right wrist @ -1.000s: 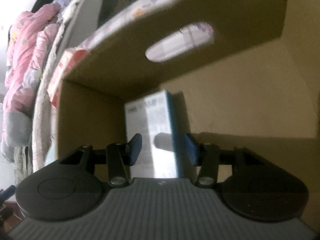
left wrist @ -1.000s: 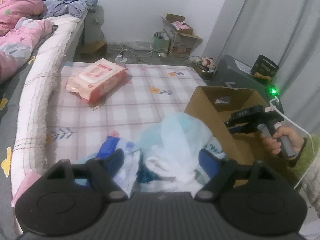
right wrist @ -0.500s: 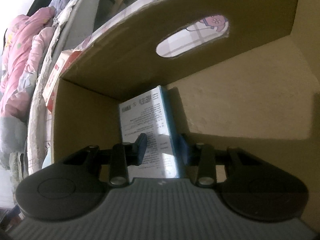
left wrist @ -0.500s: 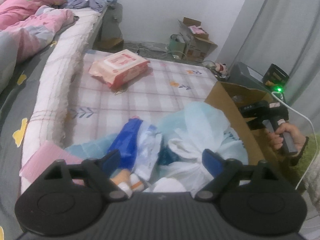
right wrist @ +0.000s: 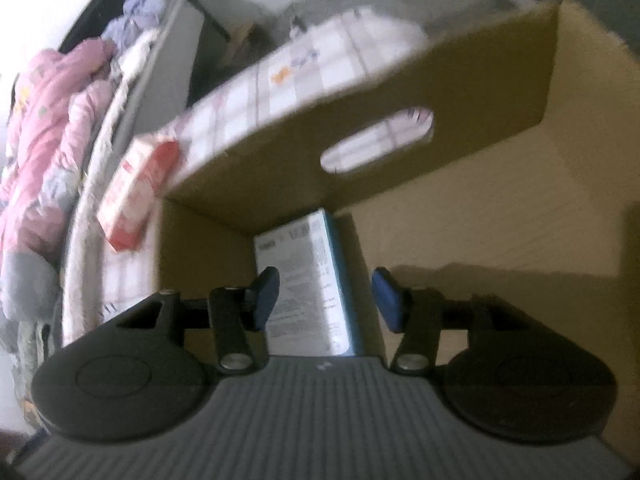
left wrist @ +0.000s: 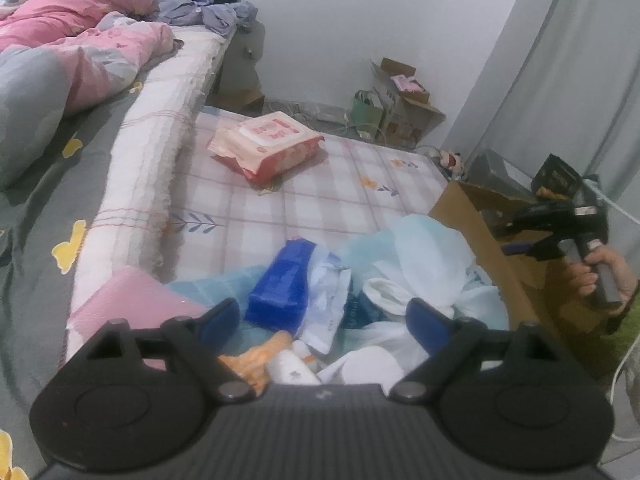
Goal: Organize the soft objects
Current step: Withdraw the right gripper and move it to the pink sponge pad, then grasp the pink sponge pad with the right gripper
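Observation:
My left gripper [left wrist: 322, 316] is open and empty above a heap on the checked mat: a blue soft pack [left wrist: 282, 285], a white printed pack [left wrist: 326, 306] and crumpled pale plastic bags [left wrist: 424, 256]. A pink wipes pack [left wrist: 266, 144] lies farther back on the mat. My right gripper [right wrist: 326, 298] is open inside the cardboard box [right wrist: 460, 184]; a white and teal pack [right wrist: 308, 280] stands in the box between its fingers, free of them. The right gripper also shows in the left wrist view [left wrist: 520, 240] at the box [left wrist: 472, 220].
A bed with a pink quilt [left wrist: 72, 28] and grey sheet runs along the left. Open cartons and cables [left wrist: 400, 108] sit by the far wall. A grey curtain [left wrist: 560, 80] hangs on the right, with dark boxes [left wrist: 556, 180] under it.
My right gripper has opened and let go of the white and teal pack, then pulled back a little in the box. My left gripper has drawn back and up from the heap.

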Motion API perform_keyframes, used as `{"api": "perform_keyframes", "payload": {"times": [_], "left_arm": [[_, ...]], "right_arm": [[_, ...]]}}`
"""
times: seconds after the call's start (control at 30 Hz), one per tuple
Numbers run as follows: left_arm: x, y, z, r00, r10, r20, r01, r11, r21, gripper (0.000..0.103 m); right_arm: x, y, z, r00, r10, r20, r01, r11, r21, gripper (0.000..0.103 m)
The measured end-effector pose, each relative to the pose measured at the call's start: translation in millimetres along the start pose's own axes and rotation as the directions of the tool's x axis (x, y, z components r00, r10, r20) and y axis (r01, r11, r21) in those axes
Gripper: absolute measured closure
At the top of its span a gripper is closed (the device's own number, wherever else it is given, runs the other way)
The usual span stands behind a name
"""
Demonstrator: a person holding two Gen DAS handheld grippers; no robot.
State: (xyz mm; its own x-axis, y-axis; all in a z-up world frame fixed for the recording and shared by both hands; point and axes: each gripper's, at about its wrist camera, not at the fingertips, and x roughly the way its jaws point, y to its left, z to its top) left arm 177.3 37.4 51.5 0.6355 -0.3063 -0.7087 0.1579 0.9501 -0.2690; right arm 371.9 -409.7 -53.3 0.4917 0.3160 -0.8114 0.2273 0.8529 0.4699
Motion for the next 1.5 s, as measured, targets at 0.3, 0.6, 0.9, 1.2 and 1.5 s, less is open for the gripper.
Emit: {"api": "perform_keyframes", "payload": {"times": [0.3,0.6,0.9,1.2,1.5], "left_arm": [[-28.5,25.1,-22.3,1.000,-0.015,0.021,0.015,1.000,0.007,0.012],[-42.3,58.4,-50.8,1.000,0.023,0.016,-0.023,1.000,-0.003,0.012],[-29.4,75.7,-55.5,0.997,0.082,0.005,-0.082,0.997,-0.014,0.014],[4.3,98.4,-46.5,0.994,0.084,-0.074,-0.092,0.990,-0.111,0.030],[18.3,104.3,-38.9,0.990,0.098,-0.099,-0.110,0.986,-0.127,0.034]], "right_arm": [[-95.7,50.2,-35.5,0.991,0.078,0.107,-0.068,0.993,-0.094,0.050],[-100.6,159.2,-105.7,0.973,0.225,-0.044,-0.229,0.932,-0.280,0.050],[-30.3,271.1,-153.8,0.906,0.329,-0.268,-0.412,0.833,-0.369,0.050],[70.1,333.7,-171.7,0.863,0.295,-0.409,-0.451,0.815,-0.364,0.053],[129.5,348.4,-180.6,0.849,0.275,-0.452,-0.454,0.817,-0.355,0.054]]}}
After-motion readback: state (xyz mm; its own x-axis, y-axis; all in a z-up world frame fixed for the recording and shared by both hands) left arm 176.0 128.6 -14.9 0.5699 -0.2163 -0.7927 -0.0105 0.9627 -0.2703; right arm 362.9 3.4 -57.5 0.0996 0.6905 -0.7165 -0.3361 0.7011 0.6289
